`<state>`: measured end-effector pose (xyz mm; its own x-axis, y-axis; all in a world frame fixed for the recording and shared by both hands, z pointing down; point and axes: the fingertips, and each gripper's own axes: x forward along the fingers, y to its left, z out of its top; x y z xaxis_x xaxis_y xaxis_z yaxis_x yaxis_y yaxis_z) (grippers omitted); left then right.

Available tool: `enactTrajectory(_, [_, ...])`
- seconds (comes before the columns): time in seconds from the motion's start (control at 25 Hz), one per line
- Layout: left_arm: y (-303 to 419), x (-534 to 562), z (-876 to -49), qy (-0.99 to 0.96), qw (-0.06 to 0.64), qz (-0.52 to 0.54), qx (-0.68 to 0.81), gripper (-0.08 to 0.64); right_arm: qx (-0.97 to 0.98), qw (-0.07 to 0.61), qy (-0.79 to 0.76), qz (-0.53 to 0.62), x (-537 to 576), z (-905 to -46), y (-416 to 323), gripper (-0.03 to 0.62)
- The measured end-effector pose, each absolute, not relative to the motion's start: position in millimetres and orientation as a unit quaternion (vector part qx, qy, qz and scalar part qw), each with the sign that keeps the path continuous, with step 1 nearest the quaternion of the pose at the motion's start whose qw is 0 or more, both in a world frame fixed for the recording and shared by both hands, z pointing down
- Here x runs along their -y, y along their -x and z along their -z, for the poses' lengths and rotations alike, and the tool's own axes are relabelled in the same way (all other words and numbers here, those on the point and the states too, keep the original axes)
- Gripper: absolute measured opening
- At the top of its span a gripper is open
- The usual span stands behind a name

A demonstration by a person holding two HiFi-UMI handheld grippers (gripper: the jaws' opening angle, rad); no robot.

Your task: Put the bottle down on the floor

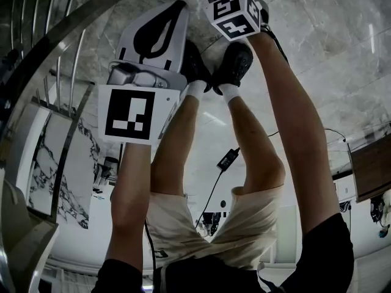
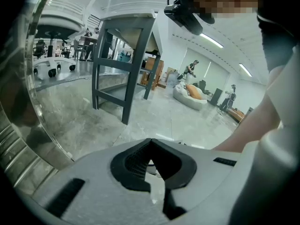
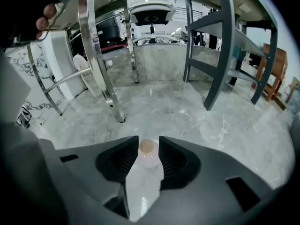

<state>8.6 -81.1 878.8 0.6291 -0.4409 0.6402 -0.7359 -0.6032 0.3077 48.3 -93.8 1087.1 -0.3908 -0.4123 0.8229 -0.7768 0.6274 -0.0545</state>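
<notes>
Bottle [image 3: 146,159] between right claw [image 3: 148,138] jaws, released, floor [image 3: 197,116] beneath; left claw [image 2: 150,143] clenched, empty.

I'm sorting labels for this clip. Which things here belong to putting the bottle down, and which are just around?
In the job: bottle between the right gripper's open jaws; floor.
Just about: left gripper, shut; grey table frame; chrome rack; beanbag.

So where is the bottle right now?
In the right gripper view, low and centre: the bottle sits in the gap between the right gripper's open jaws, cap toward the camera, with the grey marble floor beneath it.
</notes>
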Motion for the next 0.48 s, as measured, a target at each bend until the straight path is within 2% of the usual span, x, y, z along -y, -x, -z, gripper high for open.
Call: enactTrajectory(0.48, [-24,76,-800,-0.860,0.284,-0.242,0.348,0.018,0.808,0.404,-0.376,-0.207,96,-983,-69,0.101])
